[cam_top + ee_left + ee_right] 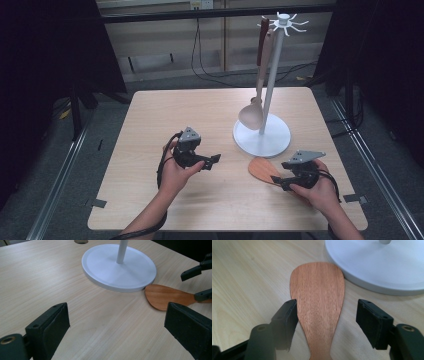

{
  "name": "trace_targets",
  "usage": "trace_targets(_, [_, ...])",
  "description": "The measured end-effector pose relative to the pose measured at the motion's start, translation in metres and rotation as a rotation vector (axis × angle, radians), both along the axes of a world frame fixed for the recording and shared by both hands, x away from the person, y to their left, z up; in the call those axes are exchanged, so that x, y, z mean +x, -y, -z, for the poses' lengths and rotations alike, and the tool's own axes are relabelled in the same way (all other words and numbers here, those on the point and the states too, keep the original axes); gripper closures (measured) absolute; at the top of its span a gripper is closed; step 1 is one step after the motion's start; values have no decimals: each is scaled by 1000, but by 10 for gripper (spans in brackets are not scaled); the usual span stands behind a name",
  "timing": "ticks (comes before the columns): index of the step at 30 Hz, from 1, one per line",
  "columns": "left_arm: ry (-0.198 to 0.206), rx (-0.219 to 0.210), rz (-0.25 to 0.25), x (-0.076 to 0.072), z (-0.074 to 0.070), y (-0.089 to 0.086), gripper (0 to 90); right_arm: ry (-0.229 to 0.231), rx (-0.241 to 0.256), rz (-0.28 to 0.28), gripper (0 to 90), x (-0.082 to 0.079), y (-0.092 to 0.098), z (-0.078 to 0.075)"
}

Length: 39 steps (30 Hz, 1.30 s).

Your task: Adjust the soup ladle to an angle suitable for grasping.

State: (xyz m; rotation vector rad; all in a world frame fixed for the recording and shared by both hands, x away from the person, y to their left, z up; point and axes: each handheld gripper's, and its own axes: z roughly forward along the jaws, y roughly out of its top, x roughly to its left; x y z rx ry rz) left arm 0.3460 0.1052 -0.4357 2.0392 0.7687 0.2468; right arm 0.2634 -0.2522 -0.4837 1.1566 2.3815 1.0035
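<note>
A reddish-brown wooden spatula lies flat on the table, its blade tip close to the round base of a white hook stand. My right gripper is open, low over the table, with one jaw on each side of the spatula's narrowing blade. My left gripper is open over bare table to the left and points toward the stand base and the spatula. The right gripper also appears at the right edge of the left gripper view.
A pale wooden spoon hangs bowl-down from a hook at the stand's top, with a dark brown handle beside it. The light wooden table has bare room left of the stand. Cables lie on the floor beyond the table.
</note>
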Motion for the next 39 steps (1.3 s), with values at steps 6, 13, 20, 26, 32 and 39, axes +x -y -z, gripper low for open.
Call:
trace_targets(6, [-2, -6, -7, -2, 0, -3, 60, -47, -43, -21, 423, 4, -10, 10])
trace_targets(13, [1, 4, -24, -4, 1, -10, 60, -55, -51, -65, 610, 8, -22, 11])
trace_targets(20, [0, 12, -51, -6, 0, -21, 60, -44, -50, -137, 684, 21, -47, 12])
trace_targets(26, [-4, 0, -78, -9, 1, -34, 60, -41, -49, -212, 692, 33, -71, 12])
trace_targets(32, [-10, 2, -107, -11, 1, -46, 60, -14, -32, -278, 692, 47, -102, 15])
trace_targets(39, [-7, -6, -127, -12, -1, -52, 60, -14, -16, -293, 591, 52, -122, 16])
